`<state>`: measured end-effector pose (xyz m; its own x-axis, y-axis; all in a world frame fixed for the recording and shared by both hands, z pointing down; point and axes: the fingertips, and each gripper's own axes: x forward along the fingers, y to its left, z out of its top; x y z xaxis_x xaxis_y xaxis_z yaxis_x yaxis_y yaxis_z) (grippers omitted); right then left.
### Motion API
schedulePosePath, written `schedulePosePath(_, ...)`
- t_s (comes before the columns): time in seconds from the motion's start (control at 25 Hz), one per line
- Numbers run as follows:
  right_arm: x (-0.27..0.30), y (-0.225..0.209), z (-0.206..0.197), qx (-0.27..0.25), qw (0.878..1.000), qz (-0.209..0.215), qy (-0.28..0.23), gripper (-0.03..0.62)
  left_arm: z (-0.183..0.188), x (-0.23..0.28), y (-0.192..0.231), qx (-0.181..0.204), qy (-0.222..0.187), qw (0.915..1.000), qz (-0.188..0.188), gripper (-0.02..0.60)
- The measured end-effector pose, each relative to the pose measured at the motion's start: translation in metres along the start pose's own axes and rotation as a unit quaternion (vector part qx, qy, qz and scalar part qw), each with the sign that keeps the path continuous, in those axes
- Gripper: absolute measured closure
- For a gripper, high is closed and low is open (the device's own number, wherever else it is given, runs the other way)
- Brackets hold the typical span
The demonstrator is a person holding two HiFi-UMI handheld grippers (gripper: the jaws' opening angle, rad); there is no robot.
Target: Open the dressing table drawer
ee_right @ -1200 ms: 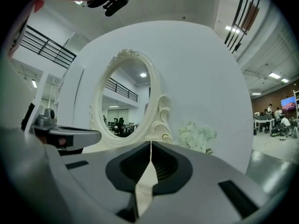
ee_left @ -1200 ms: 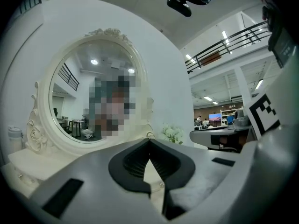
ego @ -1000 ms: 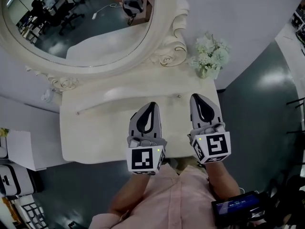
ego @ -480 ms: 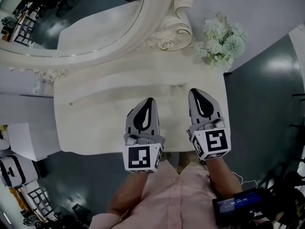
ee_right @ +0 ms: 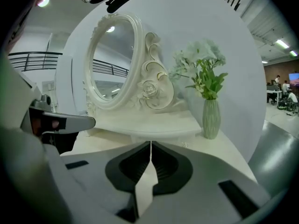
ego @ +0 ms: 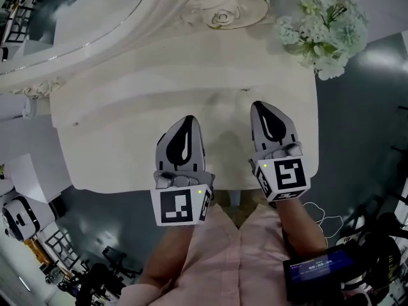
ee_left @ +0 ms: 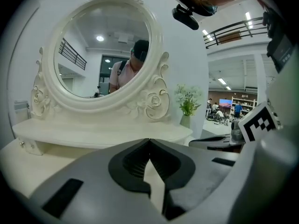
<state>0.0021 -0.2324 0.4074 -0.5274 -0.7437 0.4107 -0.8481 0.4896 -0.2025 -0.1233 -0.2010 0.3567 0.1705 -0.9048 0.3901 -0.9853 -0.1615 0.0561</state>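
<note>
Both grippers have jaws pressed together, nothing between them. We've got the left gripper point(ego: 187, 118) and right gripper point(ego: 259, 105) side by side over the front half of the white dressing table point(ego: 115, 145), tips pointing toward the oval mirror point(ego: 76, 11). Flower vase point(ee_right: 210, 119) at back right corner. We can't see the drawer front from above; the table's front edge sits under the marker cubes.
</note>
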Motion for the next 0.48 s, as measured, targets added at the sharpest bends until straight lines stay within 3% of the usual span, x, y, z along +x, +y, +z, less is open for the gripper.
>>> schedulePosePath(0.48, 0.028, -0.009, -0.024, 0.001, 1.0, -0.003, 0.02, 0.573, -0.02, 0.017, 0.007, -0.002, 0.016, 0.9999, 0.0, 0.56)
